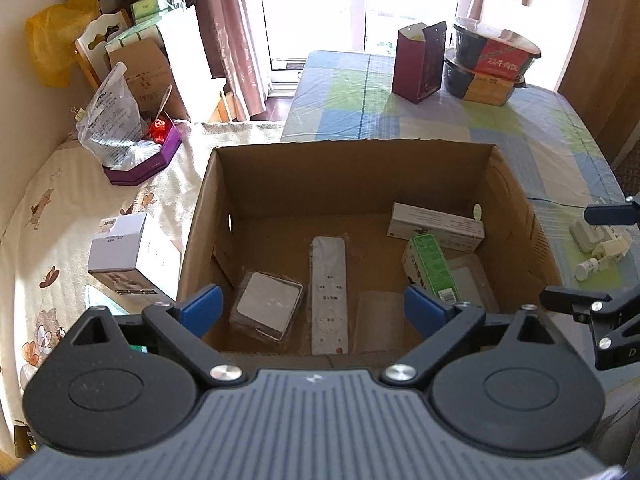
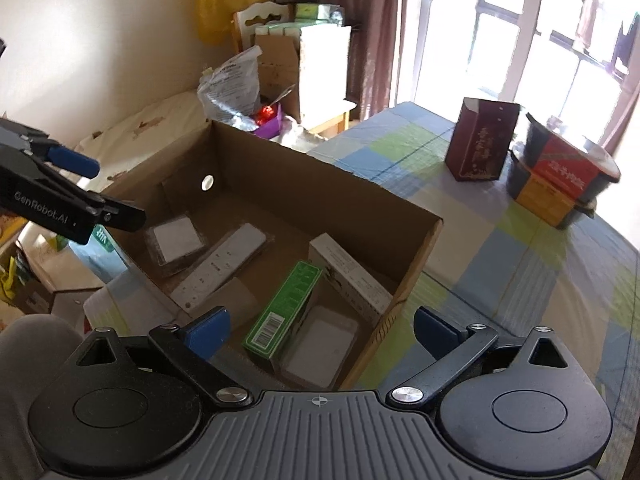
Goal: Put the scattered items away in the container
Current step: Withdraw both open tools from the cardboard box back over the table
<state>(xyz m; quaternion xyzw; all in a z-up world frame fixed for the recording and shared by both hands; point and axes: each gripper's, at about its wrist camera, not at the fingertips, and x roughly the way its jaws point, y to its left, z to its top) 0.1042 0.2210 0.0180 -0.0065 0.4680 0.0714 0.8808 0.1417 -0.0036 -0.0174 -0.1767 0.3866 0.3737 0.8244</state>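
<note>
Open brown cardboard box [image 1: 352, 184] fills centre of both views, sitting on a checked blue-green tablecloth [image 1: 520, 120]. Inside: white remote control [image 1: 329, 294] in clear wrap mid-floor, white square pad in plastic [image 1: 266, 310] lower left, green carton [image 1: 430, 268] leaning on a long white carton [image 1: 436, 222] at right, clear plastic tray [image 2: 320, 350] partly hidden under the green one. Left gripper [image 1: 316, 312] fingers spread, empty, over the near box edge. Right gripper [image 2: 320, 330] fingers spread, empty. Small white items [image 1: 596, 244] at right edge of left view, cut off, hard to identify. White printed box [image 1: 128, 256] left of the cardboard box, outside it.
</note>
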